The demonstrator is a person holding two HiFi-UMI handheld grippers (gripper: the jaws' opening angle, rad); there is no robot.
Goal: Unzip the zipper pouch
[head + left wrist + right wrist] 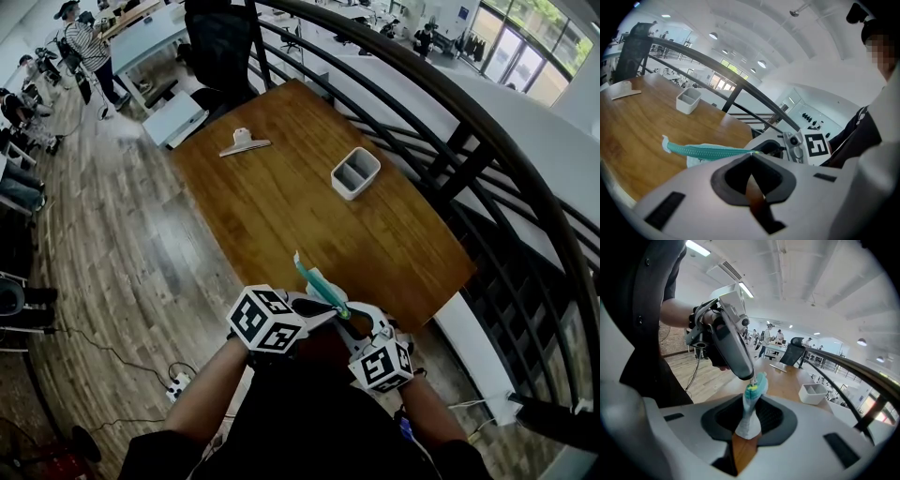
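Holding anything, that left gripper (751,154)?

Yes. Its jaws are pinched together at the end of the teal zip (693,150) of the zipper pouch (701,161), on what looks like the small yellow-green pull (750,388), though it is too tiny to be sure.

And the right gripper (747,427)?

Jaws a little apart, with the pouch's white end standing between them. Both grippers meet close in front of the person, and the pouch hangs in the air between them, over the near edge of the table (281,216).

What is on the table?

It is brown wood. A white two-compartment tray (355,172) sits toward the railing side, and a pale flat clip (245,143) lies near the far corner, well apart from it.

The room?

A black curved railing (441,94) runs just beside the table. On the other side is plank floor (112,244) with a power strip (178,382) on it. A black office chair (220,42) stands beyond the table, and people (84,37) are at desks far off.
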